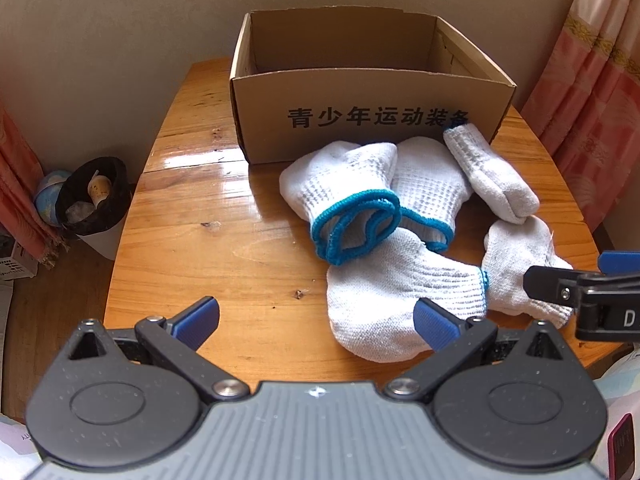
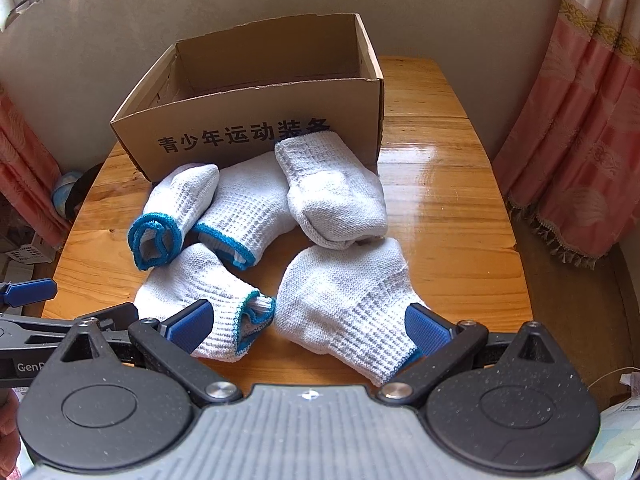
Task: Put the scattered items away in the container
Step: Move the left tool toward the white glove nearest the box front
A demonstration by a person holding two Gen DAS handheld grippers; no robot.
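1. Nothing looks packed yet: five white knit gloves (image 2: pixel 256 240) lie bunched on the worktop (image 2: pixel 440 216), near side of the cardboard box (image 2: pixel 248 120).
2. Left tongs (image 1: pixel 316 320) and right tongs (image 2: pixel 308 324) both gape wide, grasping nothing.
3. The box floor is partly hidden by its near wall; what shows looks bare.

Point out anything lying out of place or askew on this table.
Five white knit gloves lie in a loose heap on the wooden table, in front of the cardboard box, none inside it. One glove leans against the box's front wall. Both grippers, left and right, are open.
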